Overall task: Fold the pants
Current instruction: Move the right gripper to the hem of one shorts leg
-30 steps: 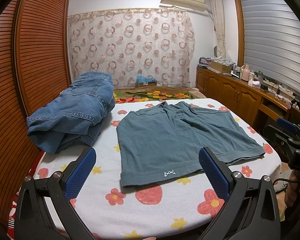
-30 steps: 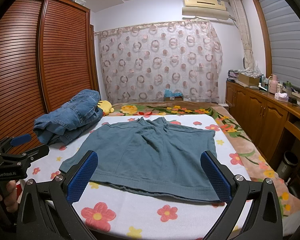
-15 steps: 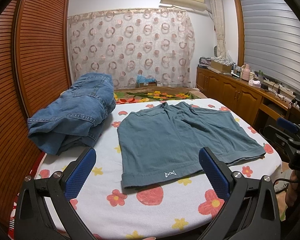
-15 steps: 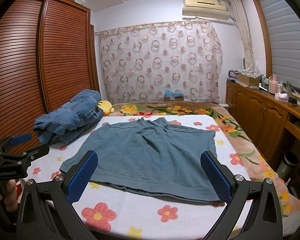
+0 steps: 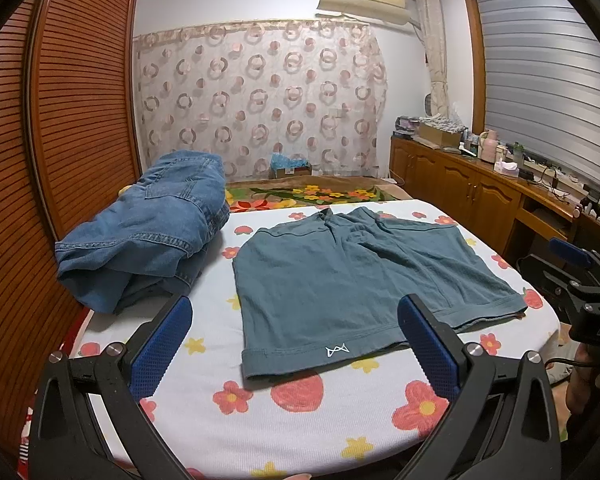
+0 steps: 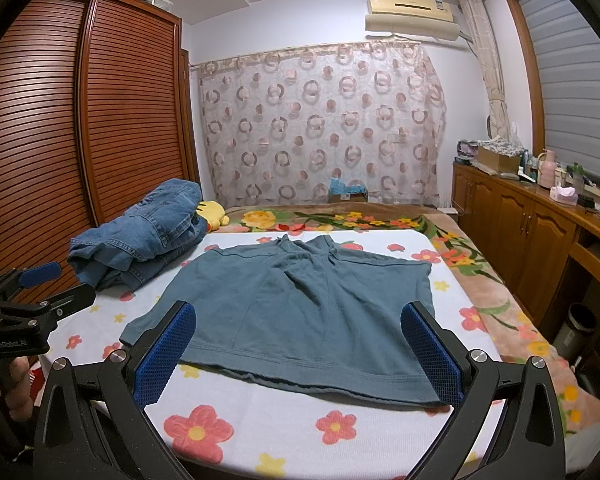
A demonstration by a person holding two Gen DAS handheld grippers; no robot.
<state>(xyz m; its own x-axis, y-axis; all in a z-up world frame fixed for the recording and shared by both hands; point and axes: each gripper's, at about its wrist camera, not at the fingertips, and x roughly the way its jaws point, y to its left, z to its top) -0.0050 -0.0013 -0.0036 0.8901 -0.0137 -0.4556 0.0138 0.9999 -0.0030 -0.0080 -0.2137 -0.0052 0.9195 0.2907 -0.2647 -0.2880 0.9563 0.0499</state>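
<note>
Teal-grey shorts (image 5: 352, 276) lie spread flat on the flowered bed sheet (image 5: 300, 420), hems toward me, a small white logo on the left hem. The right wrist view shows the same shorts (image 6: 300, 312) from the other side. My left gripper (image 5: 296, 340) hangs open over the near bed edge, just short of the left hem, with nothing between its blue pads (image 5: 160, 344). My right gripper (image 6: 298, 348) is open too, hovering before the right hem. Each gripper shows at the edge of the other's view, held by a hand.
A heap of blue denim jeans (image 5: 152, 232) lies on the bed's left side by the louvred wardrobe (image 5: 40, 160). A yellow plush toy (image 6: 212, 212) sits behind it. Wooden cabinets (image 6: 532, 236) with clutter run along the right wall; a bin (image 6: 580, 320) stands beside the bed.
The left gripper has eased back and up slightly, so the shorts sit a little farther off in its view. The right gripper's view is nearly unchanged. Both stay open.
</note>
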